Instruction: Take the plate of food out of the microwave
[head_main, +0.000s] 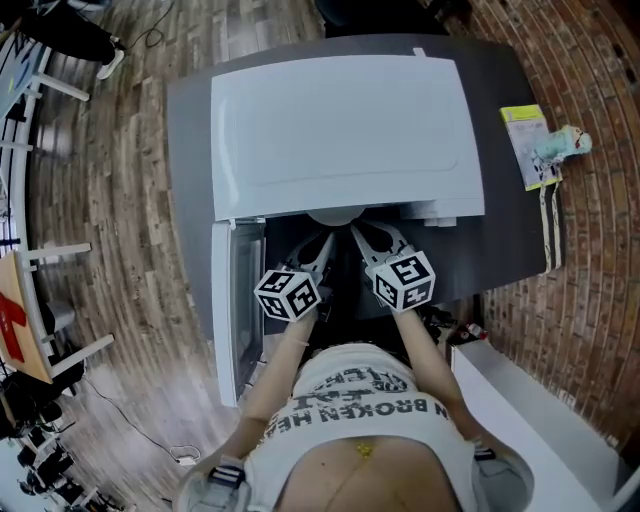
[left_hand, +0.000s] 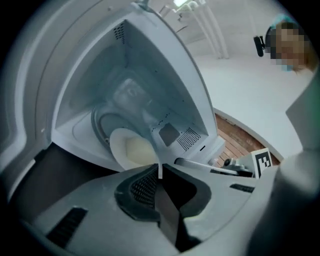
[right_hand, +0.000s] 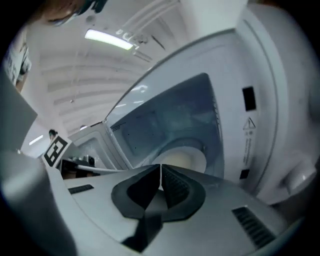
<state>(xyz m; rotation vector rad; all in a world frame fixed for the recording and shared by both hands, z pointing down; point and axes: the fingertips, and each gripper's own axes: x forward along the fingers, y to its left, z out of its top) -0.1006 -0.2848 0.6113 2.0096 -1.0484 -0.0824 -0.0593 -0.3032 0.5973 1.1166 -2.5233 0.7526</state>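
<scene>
Two grippers reach up from the lower middle of the head view toward the open microwave (head_main: 340, 130). The left gripper (head_main: 318, 250) and the right gripper (head_main: 366, 238) lie side by side, their marker cubes just above the person's printed shirt (head_main: 350, 400). From above, the tips are small and dark against the opening, and their state cannot be read there. The gripper views settle it: the left gripper's jaws are pressed together with nothing between them, only a thin pale slit at the tips. The right gripper's jaws stand the same way, closed and empty. Each gripper view also catches the other gripper's cube at its edge, at the right in the left gripper view and at the left in the right gripper view.

The door (head_main: 228, 310) hangs open at the lower left of the head view. There the plate (head_main: 337, 216) is only a pale arc under the microwave's front edge; the white top covers the rest. The gripper views look into the cavity instead. The plate sits inside on the round glass turntable (left_hand: 102, 127). It is white and round, with pale yellowish food (left_hand: 139, 150) in its middle, too blurred to name. Its near rim is hidden behind the jaws in both gripper views, so I cannot tell whether the tips touch it.

The microwave stands on a dark grey worktop (head_main: 190, 150), with a yellow packet (head_main: 525, 145) at the worktop's right edge and a wooden floor (head_main: 110, 200) at the left.
</scene>
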